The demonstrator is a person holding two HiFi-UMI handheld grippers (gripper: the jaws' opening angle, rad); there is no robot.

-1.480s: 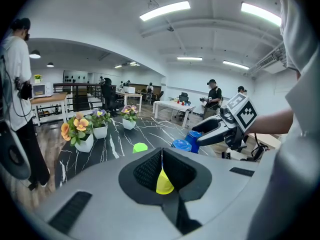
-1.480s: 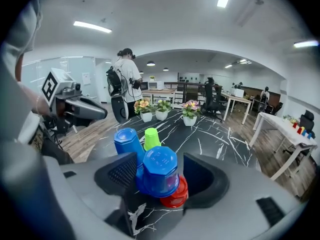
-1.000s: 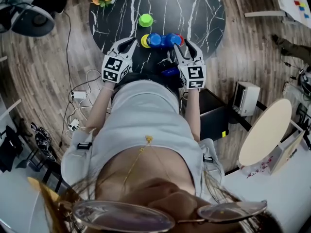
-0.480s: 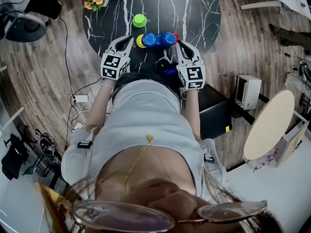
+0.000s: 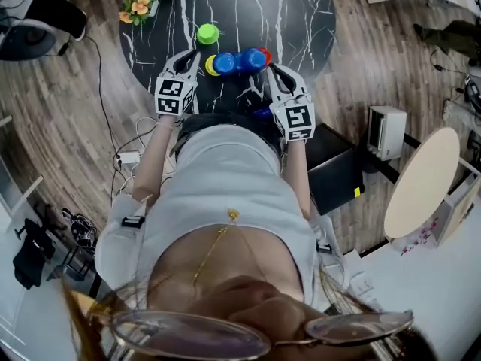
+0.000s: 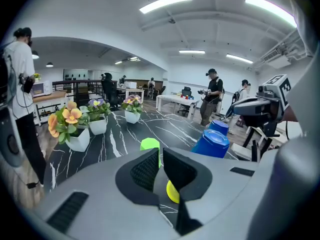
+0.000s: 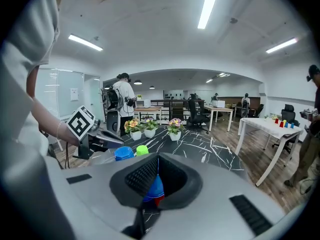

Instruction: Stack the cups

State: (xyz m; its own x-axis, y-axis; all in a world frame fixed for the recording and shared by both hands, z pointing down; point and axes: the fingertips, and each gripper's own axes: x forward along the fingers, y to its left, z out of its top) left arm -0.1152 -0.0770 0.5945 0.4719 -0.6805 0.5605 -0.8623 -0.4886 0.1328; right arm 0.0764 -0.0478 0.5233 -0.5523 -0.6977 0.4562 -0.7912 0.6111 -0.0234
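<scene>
On the black marble table (image 5: 301, 21) stand a green cup (image 5: 207, 33), a yellow cup (image 5: 211, 67), two blue cups (image 5: 225, 62) (image 5: 252, 59) and a red cup (image 5: 266, 53), the last four in a tight row near the front edge. My left gripper (image 5: 192, 56) is shut and empty just left of the yellow cup (image 6: 172, 192), with the green cup (image 6: 149, 145) beyond its jaws. My right gripper (image 5: 272, 70) is shut and empty at the right end of the row. A blue cup sitting over the red one (image 7: 154, 189) shows just past its jaws.
Potted flowers (image 5: 137, 4) stand at the table's far left edge, white pots (image 6: 79, 138) in the left gripper view. Cables lie on the wood floor at left (image 5: 124, 156). A white box (image 5: 387, 130) and a round beige table (image 5: 421, 194) are at right. People stand in the room behind.
The right gripper's jaws have come together. The head view has drifted, so the table and cups sit higher and further left; both grippers stay beside the row of cups.
</scene>
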